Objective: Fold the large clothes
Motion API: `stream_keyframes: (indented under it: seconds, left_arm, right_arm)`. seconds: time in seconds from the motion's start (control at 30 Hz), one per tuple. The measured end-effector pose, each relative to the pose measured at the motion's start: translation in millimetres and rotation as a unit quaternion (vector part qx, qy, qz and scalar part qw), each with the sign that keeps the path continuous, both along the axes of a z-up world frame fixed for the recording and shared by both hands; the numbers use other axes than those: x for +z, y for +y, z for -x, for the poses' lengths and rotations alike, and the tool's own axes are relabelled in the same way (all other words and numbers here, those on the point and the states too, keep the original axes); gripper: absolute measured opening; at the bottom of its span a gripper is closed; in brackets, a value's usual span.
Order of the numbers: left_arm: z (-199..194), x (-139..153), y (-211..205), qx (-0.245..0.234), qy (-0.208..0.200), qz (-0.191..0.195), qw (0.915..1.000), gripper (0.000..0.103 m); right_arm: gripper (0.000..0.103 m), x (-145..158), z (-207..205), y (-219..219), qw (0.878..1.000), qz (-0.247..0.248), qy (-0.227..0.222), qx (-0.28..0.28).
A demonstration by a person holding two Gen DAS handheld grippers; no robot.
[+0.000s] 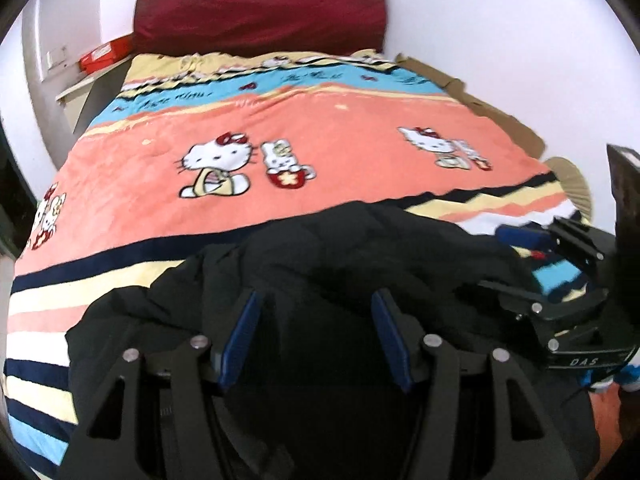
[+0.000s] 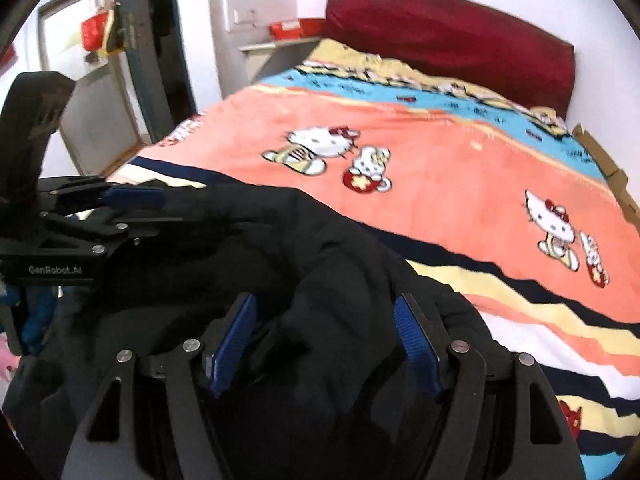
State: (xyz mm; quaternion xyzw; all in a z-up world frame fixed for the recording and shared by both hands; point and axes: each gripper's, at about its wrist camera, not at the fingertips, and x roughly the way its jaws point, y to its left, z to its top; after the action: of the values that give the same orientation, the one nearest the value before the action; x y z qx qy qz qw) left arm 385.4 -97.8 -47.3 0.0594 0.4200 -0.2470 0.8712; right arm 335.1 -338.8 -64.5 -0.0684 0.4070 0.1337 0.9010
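black padded jacket (image 1: 360,264) lies bunched at the near end of a bed, and both pairs of tongs are over it. left tongs (image 1: 316,334) are spread wide, their blue pads (image 1: 240,336) standing apart with dark jacket cloth lying between and beneath them; whether the pads press the cloth cannot be told. right tongs (image 2: 324,336) are likewise spread apart, a raised fold of the same jacket (image 2: 280,248) humped up between their blue pads (image 2: 416,344), not pinched. in the left wrist view the right tongs (image 1: 520,236) show at the right edge, reaching in sideways over the jacket's far side. in the right wrist view the left tongs (image 2: 132,196) show at the left edge, one blue pad lying on the jacket's top fold. the jacket rests on a blanket (image 1: 280,128) that covers the bed, coral pink with white cartoon cats, a light blue band near the head, and stripes of navy, cream and white at the near end. behind the blanket stands a dark red headboard (image 1: 260,12) against a white wall. a red box (image 1: 106,54) sits on a shelf beside the headboard. flat brown cardboard (image 1: 500,112) lies along the bed's far side. a doorway (image 2: 84,92) shows at the left of the right wrist view.
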Motion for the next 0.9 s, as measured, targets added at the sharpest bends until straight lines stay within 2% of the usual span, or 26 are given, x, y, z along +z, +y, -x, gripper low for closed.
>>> stream_keyframes:
  seconds: [0.1, 0.23, 0.5, 0.7, 0.83, 0.9]
  left_arm:
    - [23.6, 5.5, -5.6, -0.02, -0.005, -0.008, 0.9998, 0.056]
    - [46.0, -2.0, -12.0, -0.037, 0.0, -0.013, 0.9992, 0.056]
    - [45.8, -50.0, -25.2, -0.047, 0.027, -0.061, 0.9967, 0.057]
    - [46.1, -75.5, -31.9, -0.05, 0.028, -0.077, 0.9953, 0.057]
    - [45.1, -79.7, -34.7, -0.044, 0.027, -0.082, 0.9953, 0.057]
    - [46.6, -73.0, -30.9, -0.034, 0.028, -0.069, 0.9966, 0.057]
  right_arm:
    - [0.071, 12.3, 22.1, 2.0, 1.0, -0.002, -0.005, 0.014]
    - [0.073, 9.9, 39.2, 4.3, 1.0, 0.003, 0.003, 0.028]
    - [0.076, -39.2, 38.9, 7.2, 0.998, 0.02, 0.055, 0.035]
    - [0.08, -65.3, 32.4, 4.7, 0.996, 0.02, 0.073, 0.039]
    - [0.081, -71.2, 32.0, 1.7, 0.997, 0.015, 0.072, 0.033]
    - [0.081, -67.5, 33.5, 0.9, 0.997, 0.013, 0.074, 0.028]
